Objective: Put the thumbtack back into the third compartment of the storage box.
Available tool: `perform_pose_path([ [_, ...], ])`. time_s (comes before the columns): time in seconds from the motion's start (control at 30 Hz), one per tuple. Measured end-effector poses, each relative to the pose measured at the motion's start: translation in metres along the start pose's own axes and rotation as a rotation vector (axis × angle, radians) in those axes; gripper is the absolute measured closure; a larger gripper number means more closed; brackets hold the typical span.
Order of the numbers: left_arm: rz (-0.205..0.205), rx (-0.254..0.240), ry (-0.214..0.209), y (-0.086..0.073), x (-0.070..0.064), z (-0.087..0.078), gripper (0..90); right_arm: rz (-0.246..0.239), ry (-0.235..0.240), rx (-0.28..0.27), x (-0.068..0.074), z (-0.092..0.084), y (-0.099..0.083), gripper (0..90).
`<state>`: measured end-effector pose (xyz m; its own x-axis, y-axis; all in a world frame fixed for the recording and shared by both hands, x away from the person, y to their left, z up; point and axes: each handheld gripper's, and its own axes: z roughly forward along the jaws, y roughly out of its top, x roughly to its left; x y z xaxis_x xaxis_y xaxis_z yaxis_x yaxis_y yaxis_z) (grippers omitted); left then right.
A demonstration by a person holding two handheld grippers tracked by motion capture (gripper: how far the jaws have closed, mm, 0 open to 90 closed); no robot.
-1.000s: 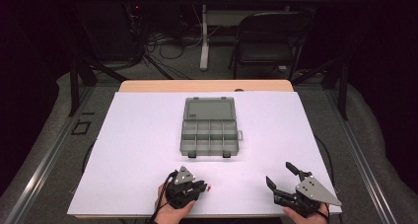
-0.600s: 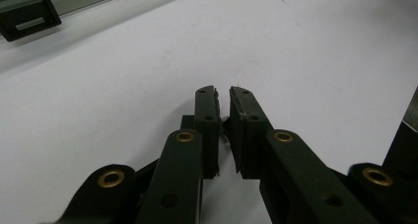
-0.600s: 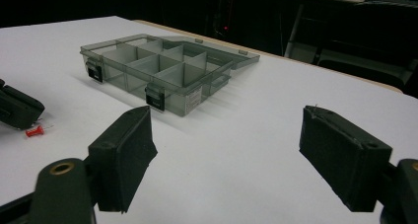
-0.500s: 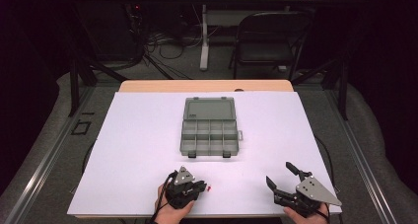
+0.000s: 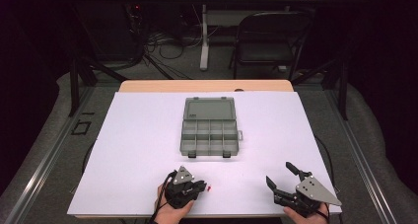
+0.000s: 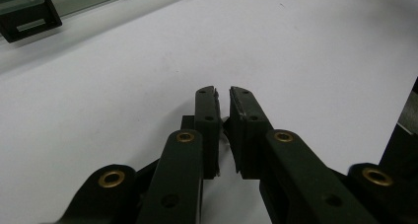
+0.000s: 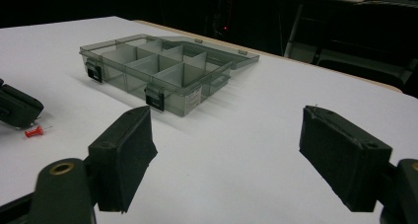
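An open grey compartment box [image 5: 209, 137] lies mid-table with its lid folded back; it also appears in the right gripper view [image 7: 162, 71], and its compartments look empty. A small red pushpin [image 5: 210, 188] [image 7: 34, 131] lies on the white sheet just beyond the tips of my left gripper [image 5: 203, 187]. That gripper rests near the front edge, pointing right. Its jaws are shut with only a sliver of gap in the left gripper view [image 6: 223, 89], and I cannot tell whether they touch the pin. My right gripper [image 5: 279, 172] [image 7: 226, 130] stands wide open at the front right, with nothing between its pads.
The white sheet [image 5: 148, 135] covers a wooden table whose far edge [image 5: 207, 86] shows behind the box. A dark chair [image 5: 268, 41], cables and stand legs lie beyond the table. A black latch of the box [image 6: 27, 17] sits at the top left of the left gripper view.
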<state>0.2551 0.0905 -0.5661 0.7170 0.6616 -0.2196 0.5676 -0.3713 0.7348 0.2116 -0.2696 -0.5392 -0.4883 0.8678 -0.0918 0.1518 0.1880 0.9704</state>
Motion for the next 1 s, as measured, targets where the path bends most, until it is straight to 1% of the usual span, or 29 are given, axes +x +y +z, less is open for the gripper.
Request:
perform_pose_path([
  [0.13,-0.001,-0.013,0.0,0.001,0.002,-0.002,83.2,0.002,-0.002,0.0,0.0,0.0,0.0,20.2],
  [0.37,-0.007,-0.057,0.007,0.009,0.004,-0.012,83.2,0.0,-0.002,0.0,0.0,0.0,0.0,20.2],
  [0.47,-0.003,-0.078,0.013,0.015,0.006,-0.019,83.2,0.0,-0.003,0.0,0.0,0.0,0.0,20.2],
  [0.63,-0.018,-0.109,0.016,0.022,0.009,-0.027,83.2,0.001,-0.004,0.0,0.0,0.0,0.0,20.2],
  [0.73,-0.018,-0.124,0.021,0.027,0.011,-0.03,83.2,0.001,-0.005,0.001,0.0,0.0,0.0,20.2],
  [1.0,-0.011,-0.165,0.022,0.049,0.016,-0.039,83.1,0.0,-0.003,-0.001,0.0,0.0,0.0,20.2],
])
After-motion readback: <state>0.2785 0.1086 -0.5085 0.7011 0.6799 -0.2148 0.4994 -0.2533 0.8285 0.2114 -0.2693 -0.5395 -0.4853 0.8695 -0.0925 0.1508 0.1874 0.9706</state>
